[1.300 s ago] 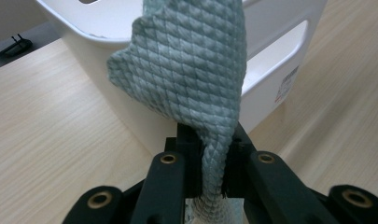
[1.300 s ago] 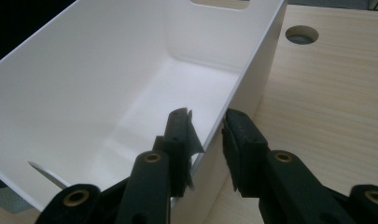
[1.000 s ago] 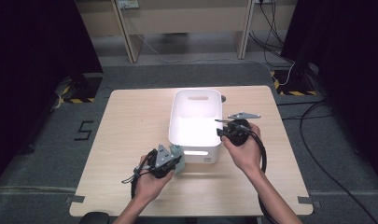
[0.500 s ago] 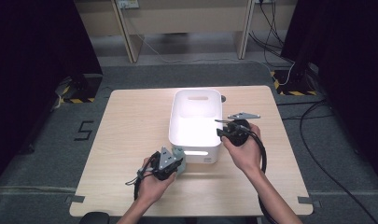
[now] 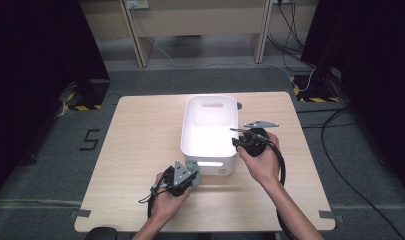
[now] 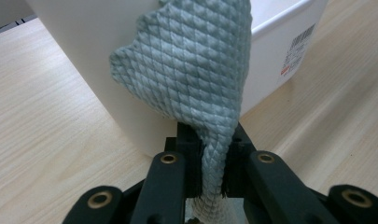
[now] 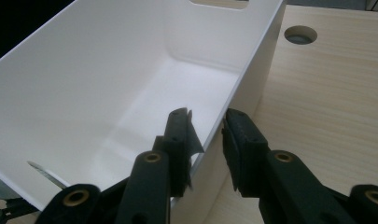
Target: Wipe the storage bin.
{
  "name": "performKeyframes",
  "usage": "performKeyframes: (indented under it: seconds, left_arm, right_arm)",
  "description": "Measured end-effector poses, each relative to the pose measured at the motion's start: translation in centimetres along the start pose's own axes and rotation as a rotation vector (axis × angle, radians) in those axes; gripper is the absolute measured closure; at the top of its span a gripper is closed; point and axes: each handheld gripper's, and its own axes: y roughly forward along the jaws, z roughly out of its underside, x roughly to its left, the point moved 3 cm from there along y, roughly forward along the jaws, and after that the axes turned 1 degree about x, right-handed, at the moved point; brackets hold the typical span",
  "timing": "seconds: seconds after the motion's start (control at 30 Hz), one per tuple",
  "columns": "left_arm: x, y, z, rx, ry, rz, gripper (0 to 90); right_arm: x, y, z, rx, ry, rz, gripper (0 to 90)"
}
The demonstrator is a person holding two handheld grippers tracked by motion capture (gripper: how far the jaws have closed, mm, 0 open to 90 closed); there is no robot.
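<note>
- While your right gripper (image 5: 238, 136) sits where it sat a second ago, at the right wall of the bin (image 5: 210, 150), the high view shows your left gripper (image 5: 189, 172) has edged in toward the bin's near left corner, carrying the cloth (image 5: 192, 166) with it. The cloth now sits just beside that corner, above the surface (image 5: 135, 145), not yet over the rim.
- Seen from the left gripper view, the fingers (image 6: 189, 154) are pinching the cloth (image 6: 191, 74) between them; it stands up in a bunched flap right against the bin's outer wall (image 6: 84, 42). That closing-in suggests the cloth is headed for the bin, so you'd need to lift it over the rim next.
- Looking along the right gripper (image 7: 207, 140), its fingers (image 7: 179, 135) straddle the bin's wall (image 7: 242, 79), one inside and one outside. I cannot tell whether they press it or merely bracket it. Inside, the bin looks empty.
</note>
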Motion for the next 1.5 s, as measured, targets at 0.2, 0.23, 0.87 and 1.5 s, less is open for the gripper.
performKeyframes:
  seconds: [0.2, 0.23, 0.87, 1.5]
  left_arm:
    - [-0.1, 0.1, 0.1, -0.007, -0.005, -0.005, 81.0]
    - [-0.1, 0.1, 0.0, -0.008, -0.003, -0.005, 81.0]
    - [-1.8, 1.1, -0.8, -0.013, -0.004, 0.010, 81.1]
    - [-1.9, 0.4, -2.0, -0.049, -0.038, 0.021, 81.1]
  right_arm:
    - [0.0, 0.0, 0.0, 0.000, 0.000, 0.001, 71.5]
    - [0.0, 0.0, 0.0, 0.001, 0.002, 0.001, 71.5]
    - [0.0, 0.0, 0.0, -0.001, 0.007, -0.002, 71.2]
    - [0.1, 0.1, 0.0, -0.002, 0.011, -0.001, 70.8]
